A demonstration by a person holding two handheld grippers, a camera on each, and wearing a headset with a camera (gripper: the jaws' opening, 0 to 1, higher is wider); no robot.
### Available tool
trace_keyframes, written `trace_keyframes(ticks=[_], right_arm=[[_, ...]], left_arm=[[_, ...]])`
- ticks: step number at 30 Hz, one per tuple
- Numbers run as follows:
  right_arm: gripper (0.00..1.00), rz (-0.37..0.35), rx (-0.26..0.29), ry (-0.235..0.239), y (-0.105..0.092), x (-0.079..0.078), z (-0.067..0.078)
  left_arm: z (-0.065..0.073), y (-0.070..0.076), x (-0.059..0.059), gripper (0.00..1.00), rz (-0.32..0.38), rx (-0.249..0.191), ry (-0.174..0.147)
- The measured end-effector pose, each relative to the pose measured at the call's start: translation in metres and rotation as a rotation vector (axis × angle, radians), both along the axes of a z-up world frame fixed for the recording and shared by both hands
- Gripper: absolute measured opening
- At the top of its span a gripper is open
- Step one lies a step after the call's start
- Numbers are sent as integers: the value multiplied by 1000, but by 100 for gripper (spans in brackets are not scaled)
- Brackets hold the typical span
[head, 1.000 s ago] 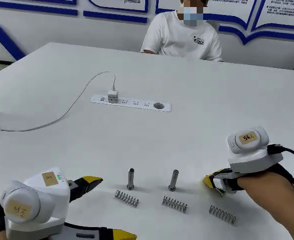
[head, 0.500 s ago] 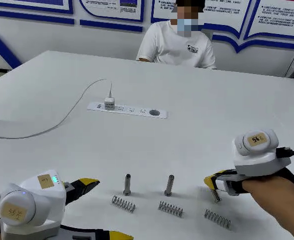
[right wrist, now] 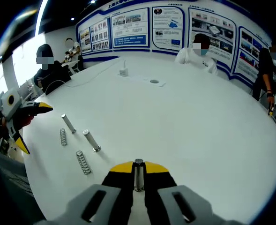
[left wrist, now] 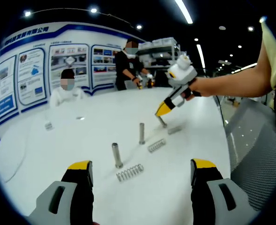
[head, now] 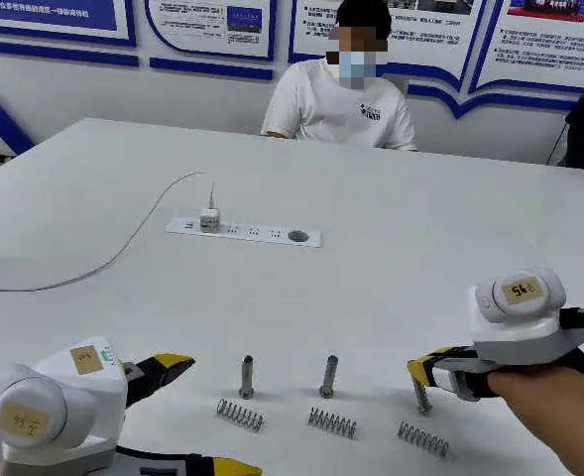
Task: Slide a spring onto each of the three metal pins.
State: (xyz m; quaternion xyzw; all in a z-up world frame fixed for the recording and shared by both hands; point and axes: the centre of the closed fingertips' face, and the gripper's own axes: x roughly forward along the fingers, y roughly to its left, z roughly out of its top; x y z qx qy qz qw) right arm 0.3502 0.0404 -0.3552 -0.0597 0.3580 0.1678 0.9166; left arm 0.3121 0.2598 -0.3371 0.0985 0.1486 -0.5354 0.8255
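Two metal pins (head: pixel 246 377) (head: pixel 328 376) stand upright on the white table (head: pixel 391 268), each with a spring (head: pixel 240 415) (head: pixel 331 423) lying in front of it. A third spring (head: pixel 422 439) lies to the right. My right gripper (head: pixel 418 374) is shut on the third pin (head: pixel 423 400), which slants down to the table; in the right gripper view the pin (right wrist: pixel 138 174) stands between the closed yellow jaws of that gripper (right wrist: pixel 138 168). My left gripper (head: pixel 200 412) is open at the near left; its left gripper view shows the jaws (left wrist: pixel 141 165) wide apart before the nearest pin (left wrist: pixel 116 155) and spring (left wrist: pixel 130 172).
A white power strip (head: pixel 244 232) with a plugged charger and a cable (head: pixel 123 243) lies mid-table. A person in a white shirt (head: pixel 336 104) sits at the far edge. Other people stand in the background of the gripper views.
The head camera has tilted, shifting the scene. The right gripper has stayed on the right pin, whose lower end now shows below the jaws. The left gripper has hardly moved.
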Motion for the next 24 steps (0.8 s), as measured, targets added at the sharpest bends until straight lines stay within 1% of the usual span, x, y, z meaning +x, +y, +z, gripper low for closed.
trace_keyframes(ticks=[6, 14, 24], right_arm=[[9, -12, 5, -22, -3, -10, 3], [9, -14, 8, -34, -8, -22, 5], [9, -2, 1, -34, -8, -27, 1]], left_arm=[[3, -1, -1, 87, -5, -1, -8], [5, -3, -3, 87, -12, 2, -13], [5, -6, -4, 87, -20, 2, -12]])
